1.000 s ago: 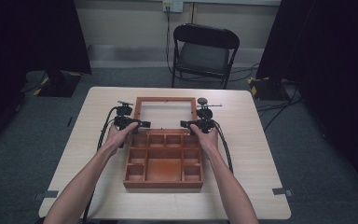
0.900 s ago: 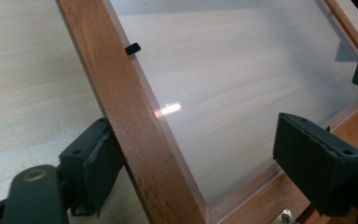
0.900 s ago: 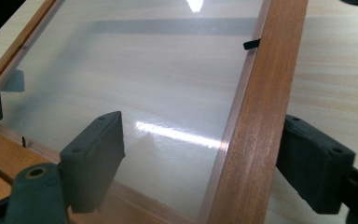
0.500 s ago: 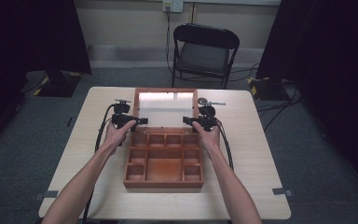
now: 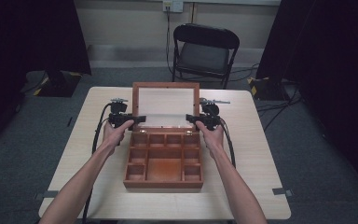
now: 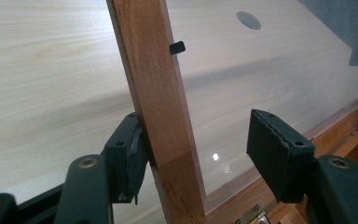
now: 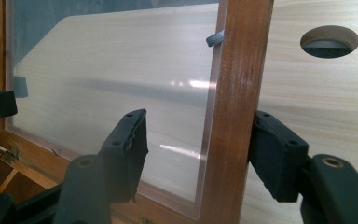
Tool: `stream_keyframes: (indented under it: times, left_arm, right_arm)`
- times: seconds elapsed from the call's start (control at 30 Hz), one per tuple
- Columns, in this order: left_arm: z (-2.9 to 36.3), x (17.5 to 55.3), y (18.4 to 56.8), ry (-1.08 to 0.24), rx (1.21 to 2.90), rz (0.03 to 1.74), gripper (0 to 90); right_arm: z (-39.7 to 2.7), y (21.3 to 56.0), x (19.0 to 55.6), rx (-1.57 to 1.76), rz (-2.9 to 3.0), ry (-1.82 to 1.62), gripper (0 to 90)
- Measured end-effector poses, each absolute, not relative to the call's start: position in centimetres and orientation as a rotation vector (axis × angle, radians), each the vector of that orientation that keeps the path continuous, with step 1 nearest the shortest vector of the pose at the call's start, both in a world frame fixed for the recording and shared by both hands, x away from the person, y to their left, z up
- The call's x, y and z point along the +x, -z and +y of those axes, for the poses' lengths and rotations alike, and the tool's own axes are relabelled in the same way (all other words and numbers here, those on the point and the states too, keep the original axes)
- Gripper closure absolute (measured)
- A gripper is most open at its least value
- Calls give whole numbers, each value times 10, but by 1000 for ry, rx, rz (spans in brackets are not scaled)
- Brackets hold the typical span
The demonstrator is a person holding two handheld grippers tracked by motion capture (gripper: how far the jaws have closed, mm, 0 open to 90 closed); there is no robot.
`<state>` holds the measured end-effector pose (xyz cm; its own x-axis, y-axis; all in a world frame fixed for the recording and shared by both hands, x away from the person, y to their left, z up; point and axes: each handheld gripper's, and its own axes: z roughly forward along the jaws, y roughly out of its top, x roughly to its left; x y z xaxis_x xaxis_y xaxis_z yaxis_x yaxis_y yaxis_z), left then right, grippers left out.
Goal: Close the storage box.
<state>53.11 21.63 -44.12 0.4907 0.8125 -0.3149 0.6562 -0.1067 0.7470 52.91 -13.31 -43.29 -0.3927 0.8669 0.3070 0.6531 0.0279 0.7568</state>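
A wooden compartment box [image 5: 163, 161] sits mid-table [image 5: 261, 154], square to the person, with its glazed lid [image 5: 166, 106] raised on rear hinges to a steep tilt. The trays inside look empty.

The left gripper [image 5: 137, 119] stands at the lid's left side rail [image 6: 161, 116] and the right gripper [image 5: 191, 118] at the right side rail [image 7: 233, 112], at matching height. That symmetry is sensible in my judgement: a framed pane lifted from both sides turns evenly on its hinges without twisting.

Left gripper view: the rail runs up between the jaws. The outer pad [image 6: 129, 161] bears on the wood; the inner pad [image 6: 275, 156] stands clear over the pane. The jaws have just been closing with the rail between them, but they do not yet pinch it: a half-wide claw straddling the frame.

Right gripper view: the same arrangement mirrored. The outer pad [image 7: 272, 156] touches the rail's outer edge, while the inner pad [image 7: 128, 144] hangs apart in front of the pane. These jaws have likewise been closing around the rail and are not clamped.

Assessment: the lid is steadied by the outer pads rather than gripped, and the claws are narrowing to secure it. Risk: a one-sided contact could let the lid tip
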Motion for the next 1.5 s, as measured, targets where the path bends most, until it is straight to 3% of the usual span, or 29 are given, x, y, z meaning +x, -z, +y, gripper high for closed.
stream_keyframes:
  times: [0.3,0.73,1.07,1.5]
  left_arm:
    - [220,524,435,-217,1804,1197,402]
    - [225,512,426,-236,1795,1138,474]
    - [226,502,422,-262,1805,1094,497]
    - [228,488,415,-279,1843,1031,482]
  right_arm:
    - [-134,427,520,1538,2026,-1296,483]
    - [-136,417,508,1489,2028,-1303,507]
    - [-139,413,497,1452,2044,-1342,487]
    - [-140,412,484,1425,2075,-1378,398]
